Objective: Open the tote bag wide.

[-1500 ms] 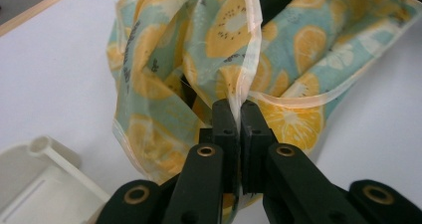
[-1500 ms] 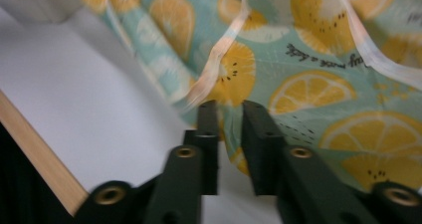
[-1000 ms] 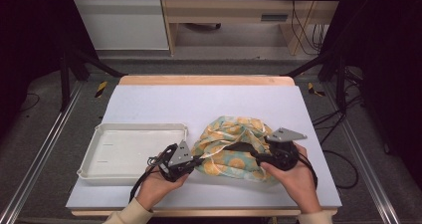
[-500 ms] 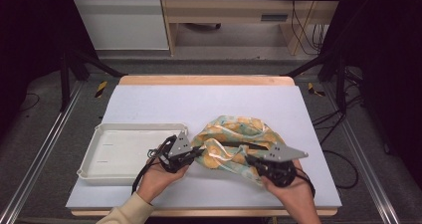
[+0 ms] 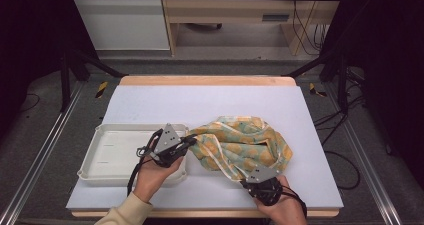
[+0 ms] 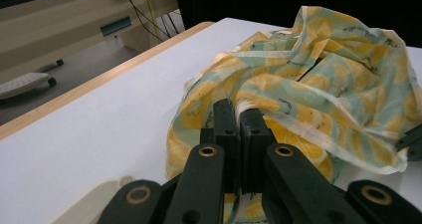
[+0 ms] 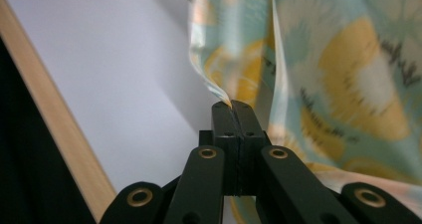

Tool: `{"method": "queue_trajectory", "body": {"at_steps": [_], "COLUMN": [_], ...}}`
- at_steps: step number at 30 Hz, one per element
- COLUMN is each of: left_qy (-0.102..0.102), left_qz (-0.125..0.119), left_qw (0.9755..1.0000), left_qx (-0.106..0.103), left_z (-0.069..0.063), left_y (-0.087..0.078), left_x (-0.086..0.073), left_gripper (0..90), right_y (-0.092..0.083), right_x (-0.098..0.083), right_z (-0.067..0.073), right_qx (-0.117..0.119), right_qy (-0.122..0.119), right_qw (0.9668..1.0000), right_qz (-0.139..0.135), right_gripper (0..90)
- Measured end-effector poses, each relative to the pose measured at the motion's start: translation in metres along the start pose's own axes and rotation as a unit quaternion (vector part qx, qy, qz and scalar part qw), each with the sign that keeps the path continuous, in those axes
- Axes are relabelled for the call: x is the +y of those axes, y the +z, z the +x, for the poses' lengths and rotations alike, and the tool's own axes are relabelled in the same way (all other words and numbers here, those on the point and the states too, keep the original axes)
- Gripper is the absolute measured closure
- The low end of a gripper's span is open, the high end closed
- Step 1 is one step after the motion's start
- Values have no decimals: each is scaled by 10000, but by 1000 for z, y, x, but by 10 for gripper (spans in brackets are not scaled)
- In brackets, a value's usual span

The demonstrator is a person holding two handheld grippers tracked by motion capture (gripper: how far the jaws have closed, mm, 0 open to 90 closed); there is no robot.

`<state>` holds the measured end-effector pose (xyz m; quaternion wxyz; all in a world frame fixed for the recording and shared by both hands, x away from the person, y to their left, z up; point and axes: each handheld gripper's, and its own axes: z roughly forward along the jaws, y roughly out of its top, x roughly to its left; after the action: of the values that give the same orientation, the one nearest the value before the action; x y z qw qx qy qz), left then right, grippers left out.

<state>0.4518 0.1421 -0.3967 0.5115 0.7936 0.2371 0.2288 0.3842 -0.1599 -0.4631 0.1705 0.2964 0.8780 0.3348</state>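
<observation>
one white tray (image 5: 107, 157) left of cloth (image 5: 240, 145), touching neither tool

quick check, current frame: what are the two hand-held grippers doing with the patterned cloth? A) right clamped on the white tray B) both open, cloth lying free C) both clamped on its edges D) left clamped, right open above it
C: the left hand-held gripper and the right hand-held gripper each have their jaws shut on an edge of the cloth, beside the white tray.
</observation>
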Motion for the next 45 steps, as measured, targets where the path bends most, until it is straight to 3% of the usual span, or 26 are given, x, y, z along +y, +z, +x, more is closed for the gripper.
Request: {"method": "queue_trajectory", "body": {"at_steps": [2, 6, 7, 8, 13, 18, 19, 22, 25, 29, 34, 37, 40, 43, 44, 45], "left_qy": [38, 56, 56, 67, 178, 119, 104, 119, 178, 196, 188, 152, 136, 221, 270, 295], "left_qz": [15, 46, 46, 85, 219, 218, 195, 173, 125, -14, -138, -195, -168, -35, 48, 265], "left_qw": [10000, 9999, 9999, 9999, 9995, 9996, 9997, 9997, 9997, 9998, 9997, 9997, 9998, 9996, 9995, 9990], "left_qx": [-43, -104, -104, -111, -113, -104, -136, -128, -124, -92, -42, -13, -53, -184, -166, -195], "left_z": [-3, -7, -7, -8, -11, -8, -7, -8, -8, -6, -2, 2, 3, 0, -1, -2], "left_y": [-2, -8, -8, -9, -10, -11, -12, -13, -17, -24, -32, -37, -38, -37, -36, -34], "left_x": [-1, -6, -6, -9, -17, -19, -19, -18, -14, -8, -3, 0, 0, -3, -6, -12], "left_gripper": [890, 889, 889, 889, 888, 887, 887, 887, 887, 887, 888, 887, 886, 847, 814, 726], "right_y": [2, -11, -11, -20, -42, -56, -58, -55, -42, -22, -3, 4, 2, -2, -3, -6], "right_x": [1, 4, 4, 6, 11, 12, 14, 20, 36, 56, 68, 68, 65, 62, 60, 57], "right_z": [1, 5, 5, 6, 3, -5, -10, -18, -36, -52, -58, -58, -57, -56, -57, -61], "right_qx": [40, 81, 81, 99, 127, 111, 87, 1, -147, -96, 87, 140, 99, 34, -23, -153], "right_qy": [26, 101, 101, 49, -25, -16, 81, 119, 61, -116, -385, -540, -552, -450, -413, -281], "right_qw": [10000, 9991, 9991, 9983, 9957, 9940, 9935, 9946, 9960, 9975, 9985, 9983, 9983, 9986, 9987, 9987], "right_qz": [-55, -409, -409, -577, -922, -1085, -1131, -1036, -882, -685, -382, -173, -177, -271, -309, -409], "right_gripper": [886, 624, 624, 531, 363, 310, 306, 279, 255, 270, 307, 522, 741, 845, 868, 886]}}
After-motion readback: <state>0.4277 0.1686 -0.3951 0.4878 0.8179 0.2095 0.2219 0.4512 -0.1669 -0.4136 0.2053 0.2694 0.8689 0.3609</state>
